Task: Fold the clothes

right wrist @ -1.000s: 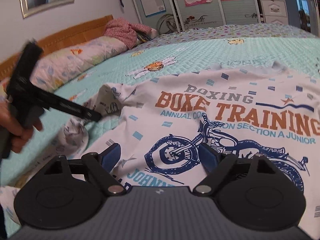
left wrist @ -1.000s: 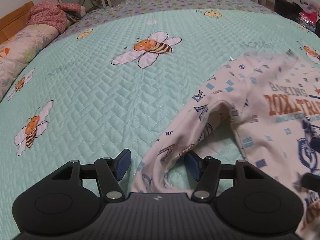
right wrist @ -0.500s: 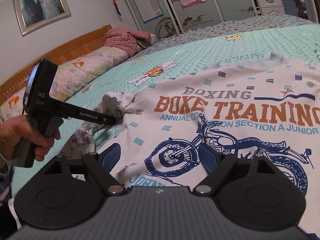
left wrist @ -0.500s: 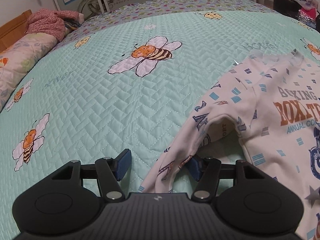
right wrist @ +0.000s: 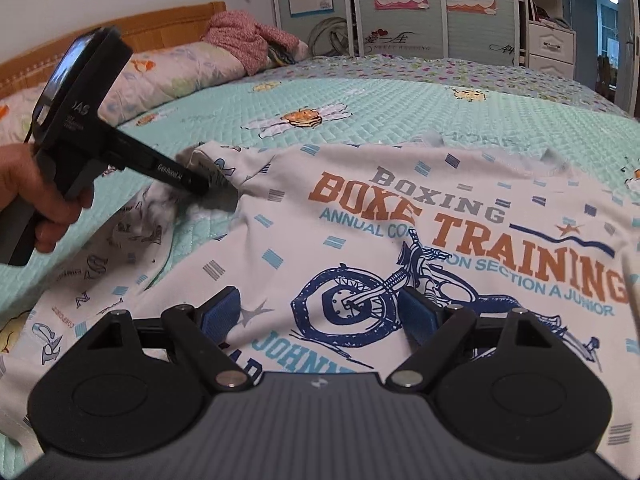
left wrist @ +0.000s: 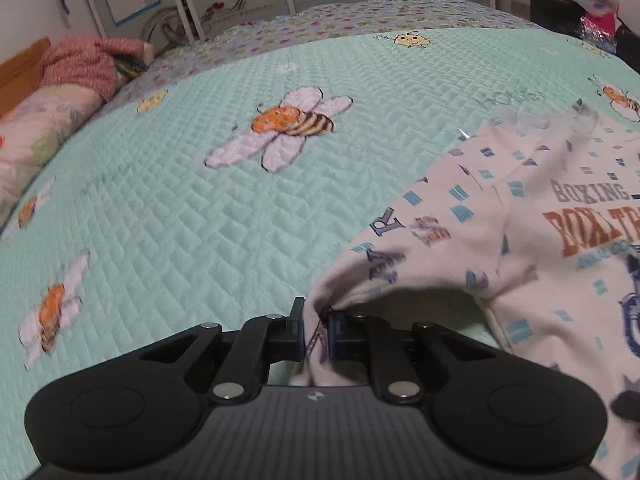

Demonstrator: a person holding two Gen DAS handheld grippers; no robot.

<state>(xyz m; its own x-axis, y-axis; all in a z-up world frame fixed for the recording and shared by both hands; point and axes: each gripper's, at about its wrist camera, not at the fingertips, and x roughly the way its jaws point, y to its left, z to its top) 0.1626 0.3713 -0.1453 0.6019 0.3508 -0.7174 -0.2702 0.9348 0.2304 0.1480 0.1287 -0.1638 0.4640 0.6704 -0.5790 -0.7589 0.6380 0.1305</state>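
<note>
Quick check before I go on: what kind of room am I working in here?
Most likely a home bedroom. The shirt lies on a bed with a quilted bee-print bedspread, a pillow sits against a wooden headboard, and wardrobe doors stand behind.

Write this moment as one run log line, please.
left gripper: closing on shirt sleeve | right gripper: open above shirt

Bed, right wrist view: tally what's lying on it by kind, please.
White printed shirt: 1
Pink garment: 1
Pillow: 1
Total: 3
</note>
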